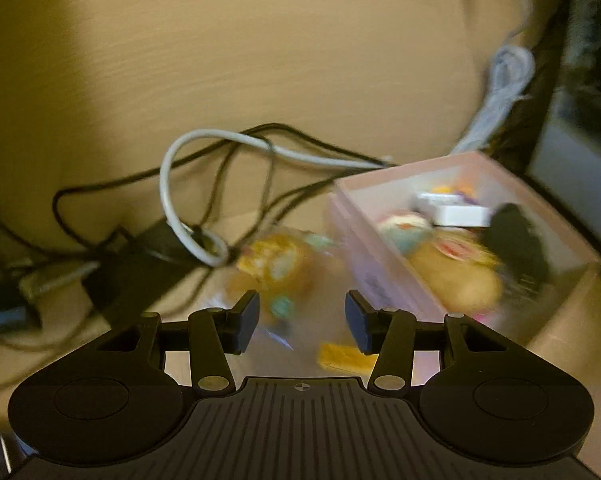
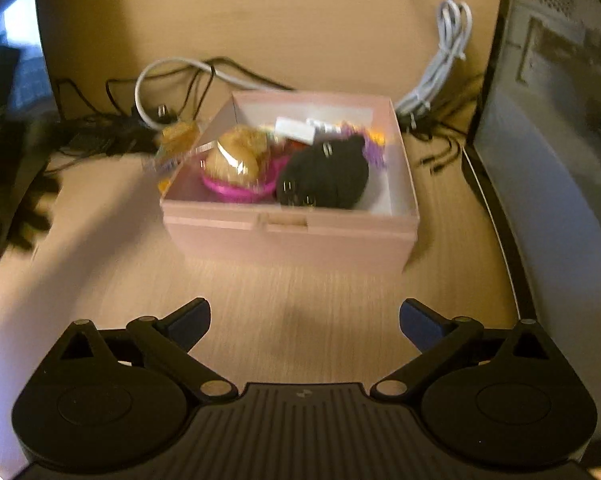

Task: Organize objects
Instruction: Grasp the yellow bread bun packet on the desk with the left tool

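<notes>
A pink box (image 2: 288,236) stands open on the wooden desk; it also shows in the left wrist view (image 1: 376,276). It holds a black plush toy (image 2: 324,176), a tan toy in a magenta shell (image 2: 238,160), a white block (image 2: 294,129) and other small items. A clear bag with a yellow toy (image 1: 274,260) lies against the box's left side, also seen in the right wrist view (image 2: 176,140). My left gripper (image 1: 302,320) is open over that bag, blurred. My right gripper (image 2: 305,322) is wide open and empty, in front of the box.
A tangle of black cables and a grey cable (image 1: 188,208) lies behind and left of the box. A coiled white cable (image 2: 444,64) lies at the back right. A computer case (image 2: 560,140) stands on the right. A dark adapter (image 1: 140,268) sits at left.
</notes>
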A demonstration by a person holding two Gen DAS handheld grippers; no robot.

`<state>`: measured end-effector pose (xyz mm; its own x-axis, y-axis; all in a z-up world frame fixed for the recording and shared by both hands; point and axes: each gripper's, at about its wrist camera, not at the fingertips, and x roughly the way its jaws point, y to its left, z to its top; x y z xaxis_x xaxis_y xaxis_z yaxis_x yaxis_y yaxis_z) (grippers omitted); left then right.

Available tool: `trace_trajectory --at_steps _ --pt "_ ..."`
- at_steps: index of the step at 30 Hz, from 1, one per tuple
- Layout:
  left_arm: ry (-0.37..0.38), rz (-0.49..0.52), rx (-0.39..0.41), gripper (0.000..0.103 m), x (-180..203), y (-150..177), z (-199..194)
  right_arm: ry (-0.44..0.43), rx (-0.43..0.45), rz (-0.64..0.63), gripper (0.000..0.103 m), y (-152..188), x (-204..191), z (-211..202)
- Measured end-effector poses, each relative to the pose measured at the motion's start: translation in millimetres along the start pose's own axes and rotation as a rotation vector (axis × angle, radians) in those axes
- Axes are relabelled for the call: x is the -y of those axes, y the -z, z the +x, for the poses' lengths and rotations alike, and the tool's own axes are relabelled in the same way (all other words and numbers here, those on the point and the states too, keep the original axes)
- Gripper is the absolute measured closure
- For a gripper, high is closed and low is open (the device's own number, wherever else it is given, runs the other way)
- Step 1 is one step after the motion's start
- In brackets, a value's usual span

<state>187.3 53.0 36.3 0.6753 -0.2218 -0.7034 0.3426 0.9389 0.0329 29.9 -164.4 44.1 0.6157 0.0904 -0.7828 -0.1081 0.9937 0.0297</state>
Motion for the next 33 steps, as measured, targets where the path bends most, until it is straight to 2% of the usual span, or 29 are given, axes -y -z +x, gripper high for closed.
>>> trace_trajectory --at_steps 5,8,10,12,14,17,19,20,25,33 --pt "-0.063 0.044 -0.07 0.051 0.7 -13.7 43.2 0.03 -0.012 -0.006 0.001 15.4 -1.7 -10.4" --pt "-0.099 0.062 -0.083 0.041 1.7 -17.5 61.7 0.047 -0.026 0.01 0.0 20.7 2.4 -12.5" --pt "-0.095 0.033 -0.083 0.033 -1.0 -20.6 68.7 0.068 -0.03 0.021 0.0 24.2 5.5 -15.2" --pt "-0.089 -0.001 -0.082 0.034 -3.2 -22.6 69.4 0.078 -0.028 0.025 0.0 27.1 8.8 -20.1" --pt "-0.091 -0.013 -0.077 0.041 -3.4 -21.2 65.8 0.086 -0.024 0.024 0.0 28.4 11.1 -23.7" --pt "-0.094 -0.004 -0.05 0.058 -0.8 -14.8 52.1 0.095 -0.02 0.024 0.0 29.1 12.3 -26.2" --pt "-0.11 0.052 -0.026 0.085 7.4 -8.6 38.6 0.09 -0.021 0.024 0.0 28.3 10.1 -25.0" --pt "-0.111 0.075 -0.026 0.088 11.7 -4.4 32.2 0.084 -0.02 0.019 0.0 27.9 8.2 -24.6" --pt "-0.03 0.066 -0.077 0.091 23.7 26.2 3.9 0.042 -0.005 -0.037 0.0 23.9 -10.2 -22.2" --pt "0.1 -0.038 -0.127 0.092 28.1 82.0 -50.8 -0.012 -0.003 -0.099 0.0 23.0 -35.1 -15.6"
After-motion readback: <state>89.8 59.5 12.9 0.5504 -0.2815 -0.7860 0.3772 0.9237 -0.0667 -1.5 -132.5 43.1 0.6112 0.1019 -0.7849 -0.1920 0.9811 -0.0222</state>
